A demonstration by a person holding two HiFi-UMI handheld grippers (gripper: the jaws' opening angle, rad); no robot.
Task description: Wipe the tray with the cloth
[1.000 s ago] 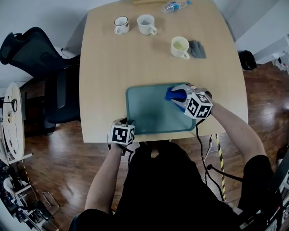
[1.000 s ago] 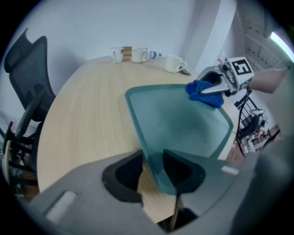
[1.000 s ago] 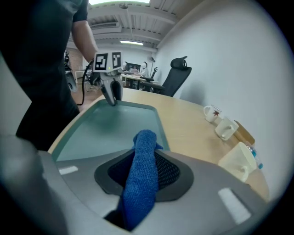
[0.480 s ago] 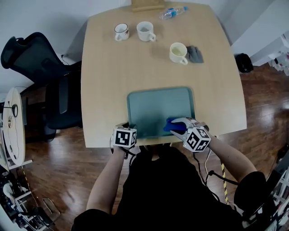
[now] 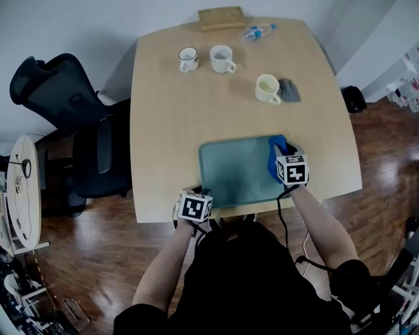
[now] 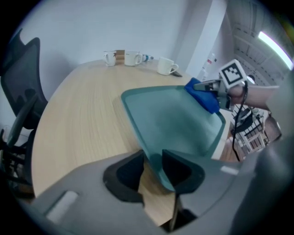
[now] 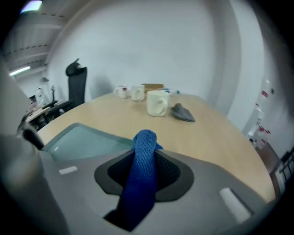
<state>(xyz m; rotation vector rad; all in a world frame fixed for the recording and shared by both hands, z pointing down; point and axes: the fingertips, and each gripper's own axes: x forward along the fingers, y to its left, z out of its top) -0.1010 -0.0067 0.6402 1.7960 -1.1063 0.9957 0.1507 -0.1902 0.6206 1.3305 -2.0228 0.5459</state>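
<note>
A teal tray [image 5: 232, 173] lies near the front edge of the wooden table [image 5: 183, 118]. My right gripper [image 5: 283, 160] is at the tray's right rim, shut on a blue cloth [image 5: 275, 154] that sits on the rim. In the right gripper view the cloth [image 7: 143, 183] hangs folded between the jaws of the right gripper [image 7: 144, 156], with the tray [image 7: 78, 140] to the left. My left gripper [image 5: 196, 195] is at the tray's near left corner. Its jaws have just been closing, and in the left gripper view the left gripper [image 6: 154, 167] pinches the rim of the tray [image 6: 179, 124].
At the far side of the table stand two small cups [image 5: 188, 59] [image 5: 222, 59], a cream mug [image 5: 268, 88] beside a grey rag [image 5: 290, 90], a plastic bottle [image 5: 256, 31] and a wooden block [image 5: 221, 17]. A black office chair [image 5: 72, 124] stands left of the table.
The right gripper carried the cloth from the tray's far right down to its near edge, then back up to the right rim, rolling as it went. The left gripper stayed at the corner.
</note>
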